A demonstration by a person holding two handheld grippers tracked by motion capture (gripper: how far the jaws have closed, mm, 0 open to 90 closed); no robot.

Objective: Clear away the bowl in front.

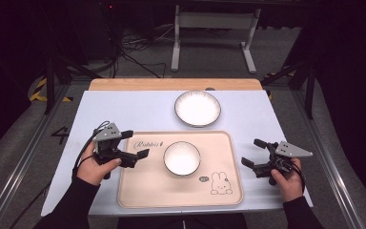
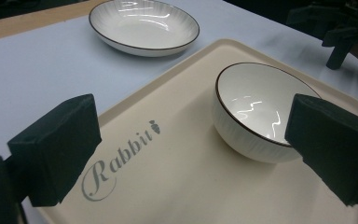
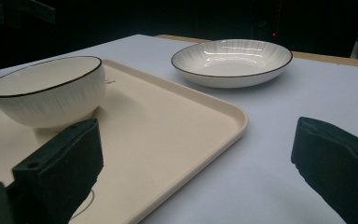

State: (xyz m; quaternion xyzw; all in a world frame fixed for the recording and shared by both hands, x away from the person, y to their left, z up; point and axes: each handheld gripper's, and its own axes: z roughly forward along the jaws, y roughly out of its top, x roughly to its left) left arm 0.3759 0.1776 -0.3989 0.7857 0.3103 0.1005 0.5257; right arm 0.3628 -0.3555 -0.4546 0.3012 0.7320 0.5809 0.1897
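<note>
A small white bowl point(image 1: 182, 158) with a dark rim stands upright in the middle of a beige tray point(image 1: 147, 186) printed with "Rabbit" and a rabbit drawing. A wider shallow white plate point(image 1: 198, 108) lies on the white table beyond the tray. My left gripper point(image 1: 135, 144) hovers over the tray's left edge, open and empty, its jaws facing the bowl point(image 2: 256, 109). My right gripper point(image 1: 253, 152) is just off the tray's right edge, open and empty. From the right gripper view, the bowl point(image 3: 49, 91) is at the left and the plate point(image 3: 232, 61) farther back.
The white table top point(image 1: 124, 107) has a wooden strip point(image 1: 171, 84) along its far edge. Beyond it on the floor are a white frame stand point(image 1: 214, 33), cables and dark tripod legs. In the left gripper view the other gripper point(image 2: 340, 30) shows at the top right.
</note>
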